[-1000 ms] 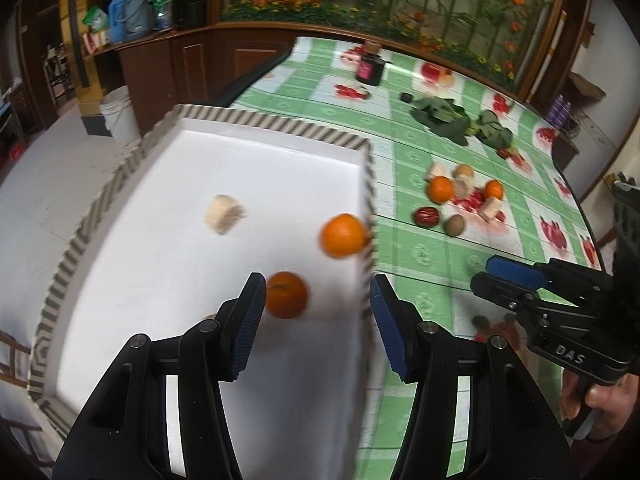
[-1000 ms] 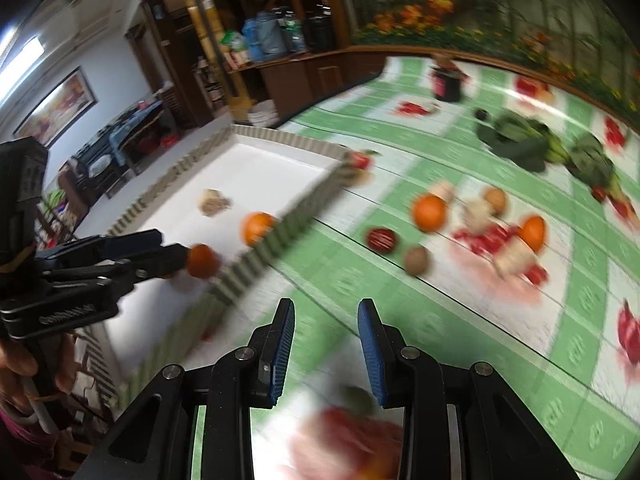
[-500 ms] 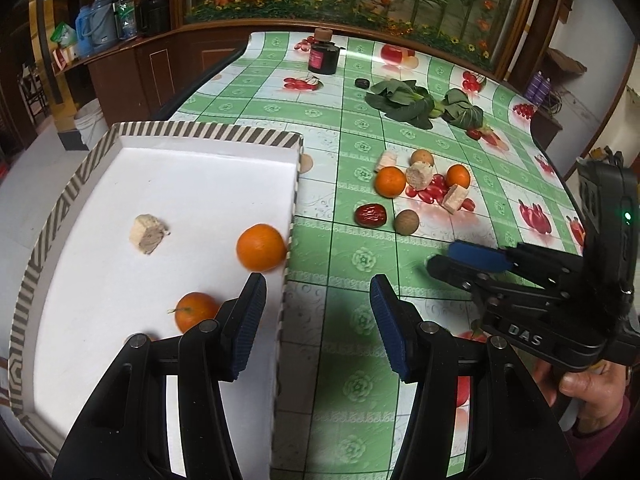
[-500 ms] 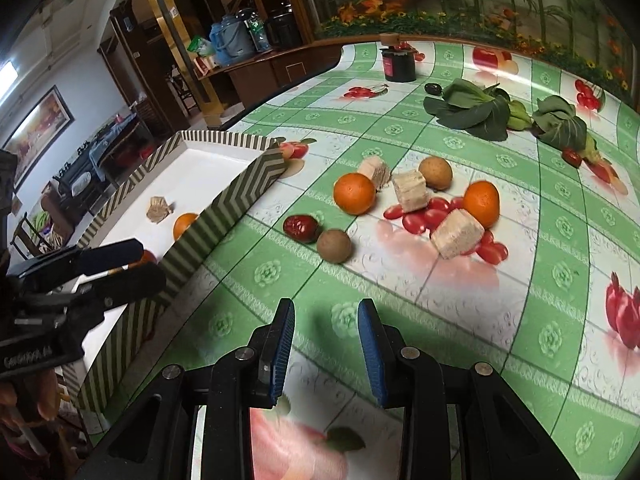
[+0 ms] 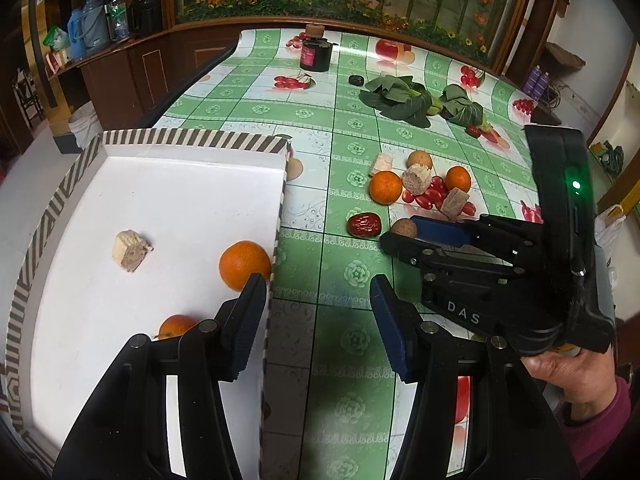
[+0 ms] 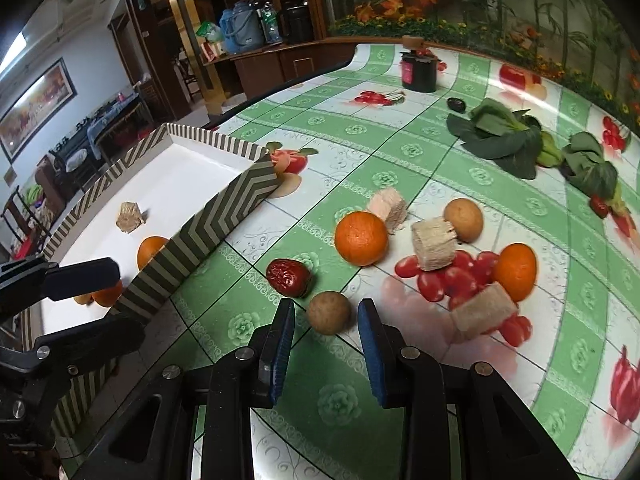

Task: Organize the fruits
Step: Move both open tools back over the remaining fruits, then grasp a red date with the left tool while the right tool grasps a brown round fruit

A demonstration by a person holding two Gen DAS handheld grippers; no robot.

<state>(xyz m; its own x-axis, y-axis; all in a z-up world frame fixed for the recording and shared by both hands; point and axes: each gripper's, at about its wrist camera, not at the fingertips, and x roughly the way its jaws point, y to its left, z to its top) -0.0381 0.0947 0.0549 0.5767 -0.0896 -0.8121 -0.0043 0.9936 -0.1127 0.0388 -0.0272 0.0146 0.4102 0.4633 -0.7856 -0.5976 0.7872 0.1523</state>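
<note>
From the left gripper's camera: the left gripper [image 5: 318, 324] hangs over the tray's near wall, jaws apart and holding nothing. Inside the white tray [image 5: 192, 136] lie two oranges, one [image 5: 245, 265] by the wall, one [image 5: 176, 326] half hidden behind the finger, plus a pale cut chunk [image 5: 130, 250]. Out on the green tablecloth [image 5: 320, 272] the loose pile waits: oranges, cherry tomatoes, a red date [image 5: 364, 225]. The right gripper [image 5: 404, 236] reaches in from the right, its tips right at a small brown fruit [image 5: 404, 227].

Now the right gripper's camera: the right gripper [image 6: 326, 334] has its jaws parted only a little, empty, and that round brown fruit [image 6: 329, 313] sits dead ahead, just beyond the tips and lined up with the gap. It's round, so no axis to worry about. The red date [image 6: 289, 278] lies just left of it, the big orange [image 6: 361, 238] farther on. The right hand is clearly the nearer one; I'd guess it goes straight forward and down for that brown fruit, though the gap looks barely wider than the fruit.
</note>
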